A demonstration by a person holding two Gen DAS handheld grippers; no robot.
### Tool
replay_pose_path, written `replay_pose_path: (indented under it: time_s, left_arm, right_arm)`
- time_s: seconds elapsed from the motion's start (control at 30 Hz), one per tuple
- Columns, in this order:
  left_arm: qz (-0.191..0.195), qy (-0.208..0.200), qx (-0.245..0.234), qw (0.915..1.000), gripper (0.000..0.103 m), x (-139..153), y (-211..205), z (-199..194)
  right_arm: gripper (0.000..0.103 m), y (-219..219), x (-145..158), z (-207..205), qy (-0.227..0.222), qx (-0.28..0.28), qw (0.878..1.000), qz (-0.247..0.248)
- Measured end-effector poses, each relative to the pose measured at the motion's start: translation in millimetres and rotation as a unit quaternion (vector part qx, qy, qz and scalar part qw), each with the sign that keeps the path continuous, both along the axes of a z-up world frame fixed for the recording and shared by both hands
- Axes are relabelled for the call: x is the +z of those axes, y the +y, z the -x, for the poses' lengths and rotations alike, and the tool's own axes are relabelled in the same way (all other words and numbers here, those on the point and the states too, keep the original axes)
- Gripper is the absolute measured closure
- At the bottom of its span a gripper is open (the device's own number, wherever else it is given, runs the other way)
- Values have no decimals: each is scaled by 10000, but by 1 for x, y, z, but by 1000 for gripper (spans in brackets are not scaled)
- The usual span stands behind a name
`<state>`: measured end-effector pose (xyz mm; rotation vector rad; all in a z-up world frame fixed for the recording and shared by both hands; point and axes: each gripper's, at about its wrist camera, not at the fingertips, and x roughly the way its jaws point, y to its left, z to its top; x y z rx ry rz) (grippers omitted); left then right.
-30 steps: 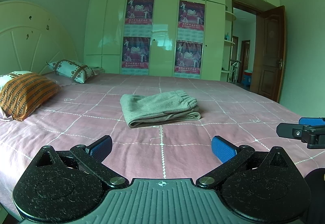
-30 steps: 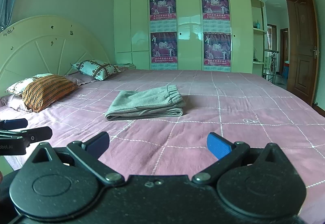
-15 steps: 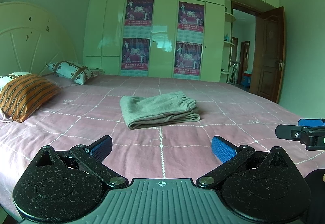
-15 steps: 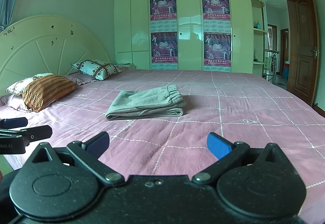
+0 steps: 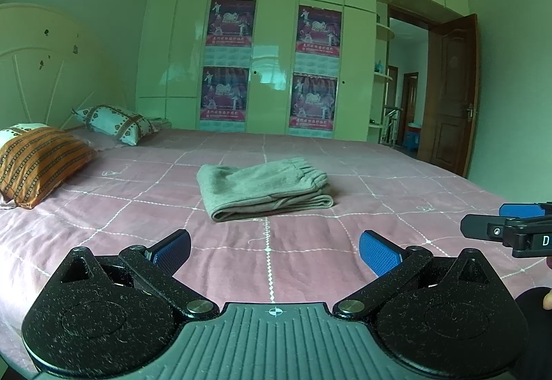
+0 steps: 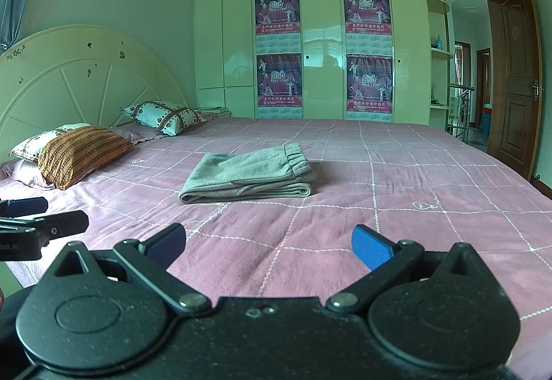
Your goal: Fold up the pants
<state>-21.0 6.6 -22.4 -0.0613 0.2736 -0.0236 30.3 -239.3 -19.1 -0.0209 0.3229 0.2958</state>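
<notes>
A bedroom: a wide bed (image 5: 379,193) under a pink checked cover, a pale wardrobe (image 6: 321,35) with four posters behind it, and a brown door (image 6: 517,80) standing open on the right. Near the headboard (image 6: 79,69) lie an orange striped pillow (image 5: 38,162) and a white patterned pillow (image 6: 165,116). The grey pants (image 5: 265,188) lie folded into a compact stack in the middle of the bed, waistband to the right, well ahead of both my claws and touched by neither. My left claw (image 5: 274,247) hangs over the near part of the cover, blue pads spread wide, holding nothing. My right claw (image 6: 269,243) is beside it, also wide apart and empty. Each shows at the edge of the other's view.
</notes>
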Motion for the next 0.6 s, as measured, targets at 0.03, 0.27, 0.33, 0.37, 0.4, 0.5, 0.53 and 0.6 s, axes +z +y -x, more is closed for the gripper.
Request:
replay_pose_path:
  time_s: [0.03, 0.27, 0.33, 0.37, 0.4, 0.5, 0.53, 0.6]
  left_arm:
    - [-11, 3, -2, 10000, 0, 0, 0, 0]
    - [-40, -34, -32, 10000, 1, 0, -1, 1]
    - [-47, -58, -27, 10000, 1, 1, -1, 1]
    - [-47, -59, -34, 10000, 1, 1, -1, 1]
    - [-55, -61, -31, 10000, 1, 0, -2, 3]
    - [-48, -52, -40, 10000, 1, 1, -2, 2]
    - [-30, -30, -56, 10000, 0, 1, -2, 2]
    - [-11, -8, -1, 10000, 0, 1, -1, 2]
  right_arm:
    - [6, 0, 0, 0, 0, -1, 10000, 0]
    - [6, -1, 0, 0, 0, 4, 10000, -3]
    - [6, -1, 0, 0, -3, -1, 10000, 2]
    - [6, -1, 0, 0, -4, 1, 10000, 0]
    - [6, -1, 0, 0, -2, 0, 10000, -4]
    - [6, -1, 0, 0, 3, -3, 10000, -1]
    - [6, -1, 0, 0, 0, 0, 10000, -2]
    - [6, -1, 0, 0, -1, 0, 10000, 0]
